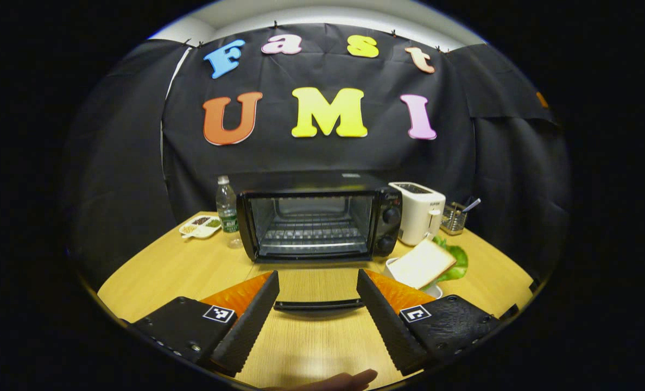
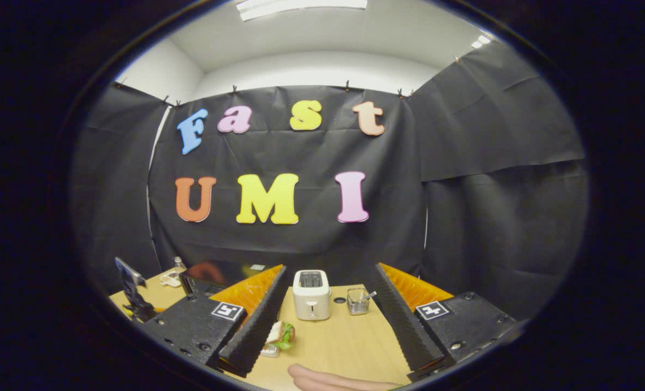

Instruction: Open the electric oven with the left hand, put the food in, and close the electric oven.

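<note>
Fingers of the left hand-held gripper (image 1: 318, 309) were spread wide, nothing between them, hovering over the near edge of the table (image 1: 154, 271). Straight ahead, framed in the gap between the fingers, lay the dark handle bar (image 1: 318, 305) of the oven door, its long axis crosswise to the fingers; the door appeared to be folded down flat toward the gripper, though its glass was hard to make out against the wood. Beyond it stood the electric oven (image 1: 317, 220), cavity exposed, wire rack visible inside, two knobs on its right-hand panel.

Food: a sandwich (image 1: 423, 263) of white bread with green leaf showing beneath, on a small white dish just beside the oven's front right corner, ahead and to the right of the left gripper.

Right hand-held gripper (image 2: 328, 320) also spread and empty, held higher and back. In its view the sandwich (image 2: 282, 332) sat low beside its left finger, so the right gripper judged the nearer one for picking up the food. White toaster (image 2: 311, 295) stood at the far edge, well apart from the grippers.
</note>
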Demonstrator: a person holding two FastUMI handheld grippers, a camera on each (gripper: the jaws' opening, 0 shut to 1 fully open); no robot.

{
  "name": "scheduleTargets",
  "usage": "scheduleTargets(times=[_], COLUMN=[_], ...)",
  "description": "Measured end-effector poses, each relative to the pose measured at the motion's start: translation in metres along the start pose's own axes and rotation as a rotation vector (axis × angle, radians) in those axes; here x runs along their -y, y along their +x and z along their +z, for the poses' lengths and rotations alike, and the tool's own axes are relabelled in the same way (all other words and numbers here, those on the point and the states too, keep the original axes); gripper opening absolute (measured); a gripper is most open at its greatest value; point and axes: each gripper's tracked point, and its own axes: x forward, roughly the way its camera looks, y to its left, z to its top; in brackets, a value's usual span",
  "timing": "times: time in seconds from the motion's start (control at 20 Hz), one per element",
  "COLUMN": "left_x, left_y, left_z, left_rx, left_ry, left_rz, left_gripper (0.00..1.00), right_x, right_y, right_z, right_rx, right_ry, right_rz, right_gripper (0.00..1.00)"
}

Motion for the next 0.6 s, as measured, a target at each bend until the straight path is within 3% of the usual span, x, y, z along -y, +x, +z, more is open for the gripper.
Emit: scheduleTargets(times=[0.25, 0.4, 0.45, 0.5, 0.55, 0.6], left_x=[0.000, -0.015, -0.016, -0.015, -0.013, -0.015], left_y=[-0.046, -0.071, -0.080, -0.087, -0.094, -0.100], left_z=[0.084, 0.111, 0.118, 0.122, 0.124, 0.126], left_rx=[0.184, 0.258, 0.276, 0.285, 0.290, 0.299], left_ry=[0.042, 0.058, 0.049, 0.046, 0.055, 0.064], left_rz=[0.011, 0.076, 0.088, 0.090, 0.088, 0.103], left_gripper=[0.95, 0.94, 0.94, 0.94, 0.94, 0.95], right_x=[-0.007, -0.024, -0.029, -0.036, -0.042, -0.046], right_y=[0.069, 0.108, 0.119, 0.127, 0.135, 0.142], right_z=[-0.047, -0.096, -0.114, -0.133, -0.150, -0.167], right_rx=[-0.120, -0.269, -0.328, -0.388, -0.445, -0.501], right_ry=[-0.032, -0.026, -0.011, 0.003, 0.017, 0.034], right_rz=[0.039, 0.129, 0.163, 0.203, 0.239, 0.270], right_gripper=[1.00, 1.00, 0.92, 1.00, 1.00, 0.92])
